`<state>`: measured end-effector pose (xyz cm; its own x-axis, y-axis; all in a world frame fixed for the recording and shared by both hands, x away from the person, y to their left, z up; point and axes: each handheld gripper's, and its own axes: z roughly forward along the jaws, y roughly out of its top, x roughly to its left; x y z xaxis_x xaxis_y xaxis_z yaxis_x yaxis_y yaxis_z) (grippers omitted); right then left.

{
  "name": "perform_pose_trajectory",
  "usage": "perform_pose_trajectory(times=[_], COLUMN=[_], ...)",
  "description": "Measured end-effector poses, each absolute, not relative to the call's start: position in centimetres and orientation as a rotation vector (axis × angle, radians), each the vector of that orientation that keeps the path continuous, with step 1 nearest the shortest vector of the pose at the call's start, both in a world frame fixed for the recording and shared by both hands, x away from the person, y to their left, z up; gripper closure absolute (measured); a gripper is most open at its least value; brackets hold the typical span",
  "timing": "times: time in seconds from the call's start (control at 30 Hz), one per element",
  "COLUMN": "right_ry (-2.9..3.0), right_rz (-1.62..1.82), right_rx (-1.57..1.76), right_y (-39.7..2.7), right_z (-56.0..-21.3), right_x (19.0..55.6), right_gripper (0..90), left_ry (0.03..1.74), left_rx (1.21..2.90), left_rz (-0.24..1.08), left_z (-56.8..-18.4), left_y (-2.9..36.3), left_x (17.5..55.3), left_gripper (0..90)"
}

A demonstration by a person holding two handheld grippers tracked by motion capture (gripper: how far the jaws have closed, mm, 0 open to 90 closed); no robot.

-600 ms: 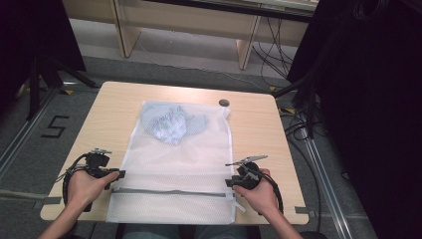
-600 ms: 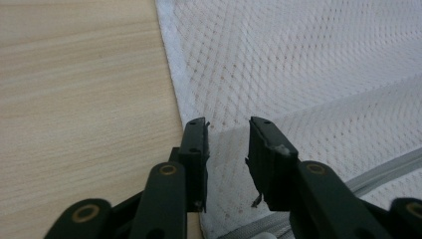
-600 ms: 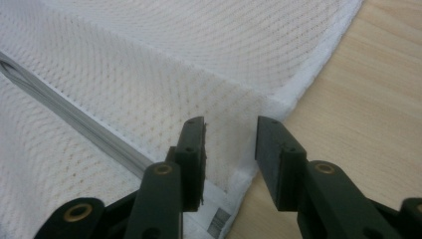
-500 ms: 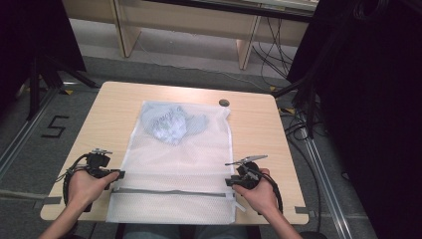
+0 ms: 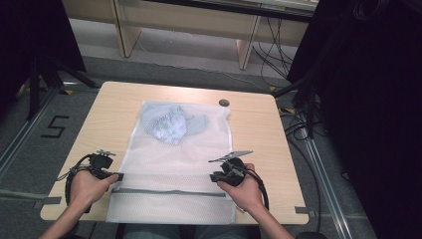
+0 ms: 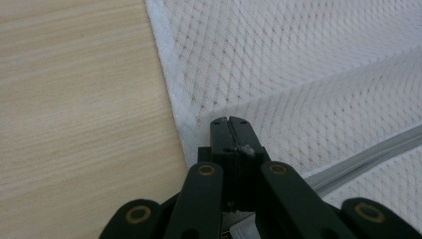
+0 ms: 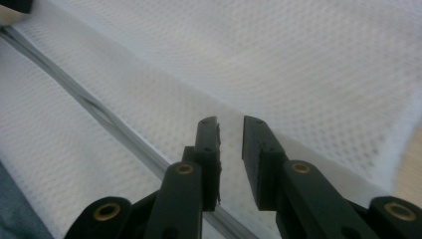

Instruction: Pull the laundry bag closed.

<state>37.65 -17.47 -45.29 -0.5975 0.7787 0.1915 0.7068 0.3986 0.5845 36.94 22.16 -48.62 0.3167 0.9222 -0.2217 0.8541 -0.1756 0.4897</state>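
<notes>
My left tongs (image 6: pixel 232 121) are pressed together, pinching the left edge of the white mesh laundry bag (image 5: pixel 174 164) w/ grey zipper strip (image 6: pixel 368 155) just right of them. My right tongs (image 7: pixel 230 122) are spread, hovering over the mesh nr the zipper. Bag lies flat on the light wooden surface (image 5: pixel 114 107) btwn both tongs; a blue-grey cloth bundle (image 5: pixel 171 122) is inside, well beyond them.

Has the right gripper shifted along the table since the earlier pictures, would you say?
Yes: the right gripper has shifted left, from the mesh bag's right edge to over the mesh; the round black table hole stays put.
</notes>
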Motion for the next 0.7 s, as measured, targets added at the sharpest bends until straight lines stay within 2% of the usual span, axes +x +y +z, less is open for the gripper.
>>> perform_pose_trajectory(times=[0.2, 0.33, 0.7], right_ry=[2.624, 2.651, 2.732], right_rz=[1.002, 1.03, 1.037], right_rx=[1.244, 1.196, 1.105], right_y=[-13.7, -11.5, -7.2], right_z=[-45.5, -45.7, -45.8], right_x=[37.4, 37.1, 37.1], right_gripper=[77.6, 76.8, 73.6], left_ry=[1.597, 1.617, 1.649], left_rx=[2.054, 2.059, 2.109], left_rz=[0.15, 0.184, 0.108], left_z=[-48.5, -48.2, -48.8], left_y=[22.3, 22.5, 23.1], left_x=[36.6, 36.2, 36.2], left_gripper=[89.8, 89.8, 89.8])
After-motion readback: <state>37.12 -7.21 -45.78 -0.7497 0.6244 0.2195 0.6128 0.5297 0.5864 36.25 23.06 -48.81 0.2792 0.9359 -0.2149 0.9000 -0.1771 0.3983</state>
